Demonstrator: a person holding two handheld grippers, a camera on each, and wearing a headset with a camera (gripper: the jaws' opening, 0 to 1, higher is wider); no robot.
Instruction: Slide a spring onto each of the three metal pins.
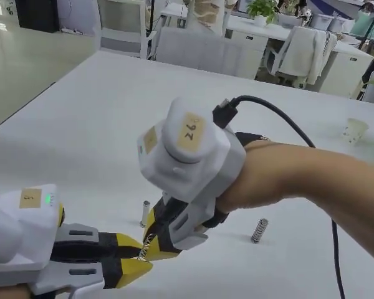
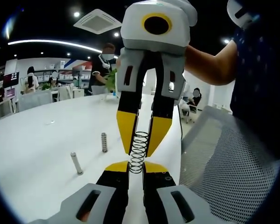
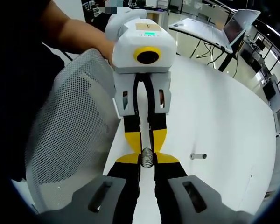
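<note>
**Spring held between both grippers, bare pin just beyond**

Low in the head view, slightly left of centre, the left gripper [image 1: 137, 256] reaches in from the lower left. The right gripper [image 1: 156, 245] comes down from the centre to meet it tip to tip above the white tabletop [image 1: 112, 112]. A spring [image 1: 145, 248] bridges the 2. In the left gripper view, that gripper's fingers are drawn close and pinch the spring's near end. The right gripper's yellow fingers close on its far end. The right gripper view shows the coil end-on, nipped between that gripper's own fingers. Both therefore appear to grip it, which looks like a handover or a re-grip.

The spring's long axis runs from one set of fingertips to the other. It lies on a slant in the head view, not upright.

The bare pin [image 1: 145, 213] stands upright on the tabletop, just above and left of the right gripper's fingers in the head view. That puts it nearer the right gripper than the left. A loaded pin [image 1: 259, 230], already wearing a coil, stands well to the right.

The coming move probably depends on 1 gripper letting go. The other would then tip the spring upright, bore down, over the bare pin.
</note>
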